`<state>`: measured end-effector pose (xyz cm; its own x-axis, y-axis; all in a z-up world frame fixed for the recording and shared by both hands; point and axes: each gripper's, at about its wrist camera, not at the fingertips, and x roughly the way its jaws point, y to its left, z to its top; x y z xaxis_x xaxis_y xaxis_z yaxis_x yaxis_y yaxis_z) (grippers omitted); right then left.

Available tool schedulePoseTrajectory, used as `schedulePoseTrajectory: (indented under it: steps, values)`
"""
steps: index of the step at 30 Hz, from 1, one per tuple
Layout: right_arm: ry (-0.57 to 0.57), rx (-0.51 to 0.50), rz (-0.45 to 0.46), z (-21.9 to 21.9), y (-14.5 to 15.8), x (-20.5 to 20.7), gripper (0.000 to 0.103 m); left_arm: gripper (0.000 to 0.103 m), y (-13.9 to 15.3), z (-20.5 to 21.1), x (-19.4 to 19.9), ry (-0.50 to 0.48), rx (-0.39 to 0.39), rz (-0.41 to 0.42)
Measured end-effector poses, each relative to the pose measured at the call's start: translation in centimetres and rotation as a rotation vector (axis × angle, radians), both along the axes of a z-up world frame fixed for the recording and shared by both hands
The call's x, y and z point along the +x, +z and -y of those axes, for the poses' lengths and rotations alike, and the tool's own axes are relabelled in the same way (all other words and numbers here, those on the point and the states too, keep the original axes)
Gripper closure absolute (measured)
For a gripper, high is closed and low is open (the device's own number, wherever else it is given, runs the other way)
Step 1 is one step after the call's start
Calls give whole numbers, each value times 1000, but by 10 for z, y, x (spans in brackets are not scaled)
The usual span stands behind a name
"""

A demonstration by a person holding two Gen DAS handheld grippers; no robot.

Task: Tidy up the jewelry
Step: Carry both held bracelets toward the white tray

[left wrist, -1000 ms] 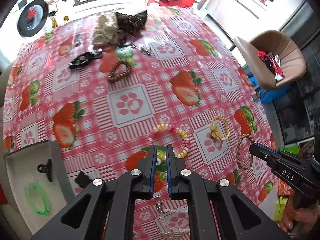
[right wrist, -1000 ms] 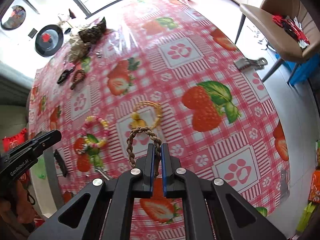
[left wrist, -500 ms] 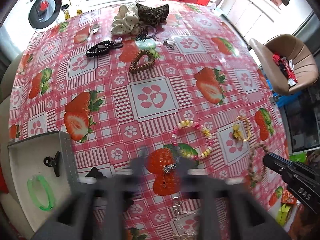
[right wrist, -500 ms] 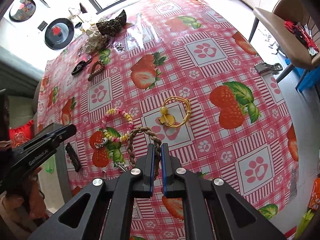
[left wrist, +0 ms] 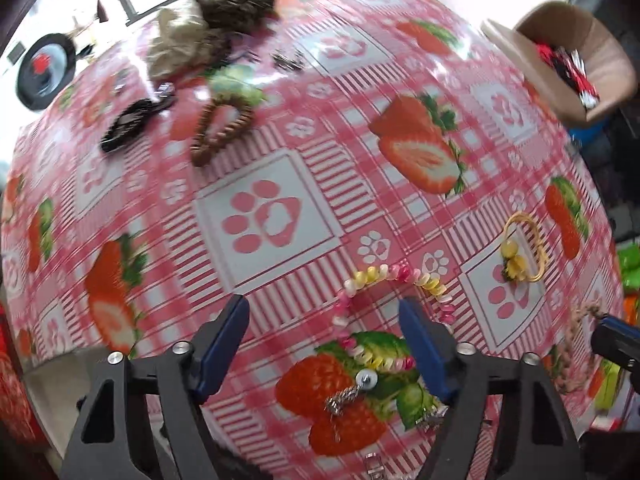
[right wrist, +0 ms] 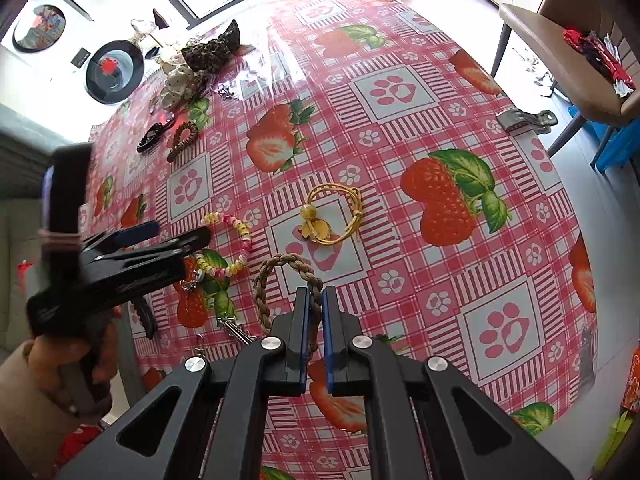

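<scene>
the worktop, under a pink checked cloth with strawberries and paw prints, fills both views. beyond its edge, off to the right of the right hand-held gripper, stands a tan chair with red and black items on the seat. the left hand-held gripper has its jaws spread wide, holding nothing, with its blue pads to either side of the pink-and-yellow bead bracelet, which lies flat on the cloth just ahead of and between them; whether the pads touch it cannot be told. the right hand-held gripper has its jaws drawn narrow and pinched on the braided brown bracelet, whose loop sticks out ahead of the fingertips over the cloth. just ahead of that loop lies the yellow cord bracelet with a bead and flower charm. far ahead of the left hand-held gripper, near the worktop's far edge, sit a cream scrunchie and a leopard-print scrunchie touching each other, with a brown beaded bracelet and a black hair tie a little nearer. a small silver chain lies close beneath the left gripper's jaws.
</scene>
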<state>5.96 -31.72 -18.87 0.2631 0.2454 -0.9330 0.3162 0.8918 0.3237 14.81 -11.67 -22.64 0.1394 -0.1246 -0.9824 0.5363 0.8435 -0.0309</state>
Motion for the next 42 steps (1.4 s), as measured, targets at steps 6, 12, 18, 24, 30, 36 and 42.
schedulePoseTrajectory:
  steps: [6,12,18,24,30,36,42]
  values:
    - [-7,6,-6,3,-3,-2,96,52,-3,12,-7,-60,2,9]
    - [-8,4,-6,3,-4,-2,96,88,5,17,-7,-56,-56,-20]
    - [-8,-2,1,2,-1,0,96,88,22,1,-7,7,-141,-24]
    - [6,-5,19,-6,7,7,96,88,52,-23,-7,76,-212,13]
    - [60,8,44,-27,19,18,96,88,78,-63,-19,155,-249,35]
    - [151,48,69,-65,30,34,96,88,92,-118,-37,256,-237,54]
    - [278,100,90,-123,39,49,96,88,95,-187,-66,380,-190,57]
